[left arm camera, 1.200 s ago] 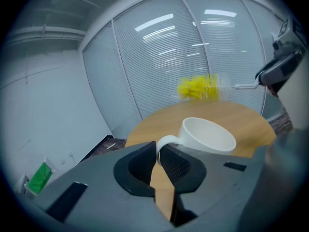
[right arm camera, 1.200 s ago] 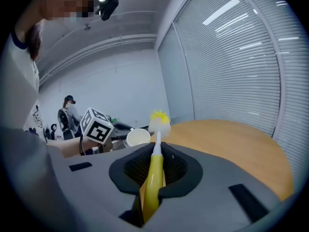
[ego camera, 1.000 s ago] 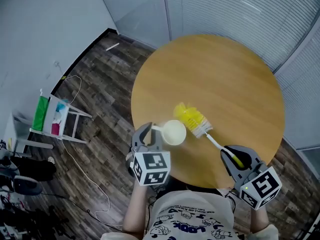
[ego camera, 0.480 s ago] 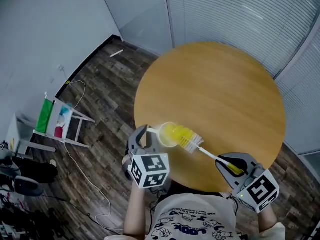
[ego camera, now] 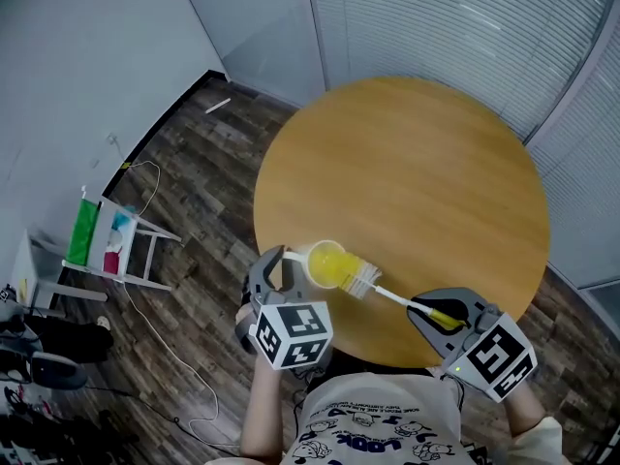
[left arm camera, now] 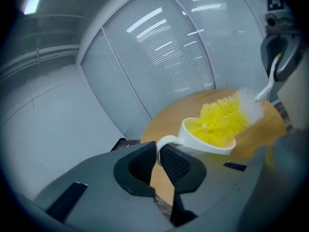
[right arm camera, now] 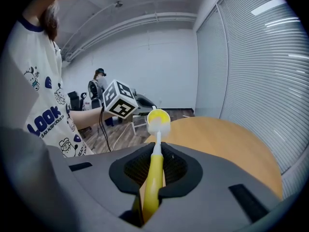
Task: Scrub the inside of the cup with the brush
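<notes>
Jaws of the left gripper are pinched on the thin white handle of the cup, which juts out just ahead of them, tipped so that its mouth faces the right gripper. That gripper's jaws are clamped on the yellow grip of the brush, and the white stem runs straight out from between them to the bristle head. The yellow bristles sit inside the cup's mouth, while the white tuft at the base of the head lies just outside the rim. Both grippers are held at the near edge of the round wooden table, with the cup between them; whether it touches the tabletop cannot be told. Behind the grippers is the person's white printed T-shirt. Out to the left gripper's left, on the dark plank floor, stands a small white rack with a loose cable trailing beside it.
</notes>
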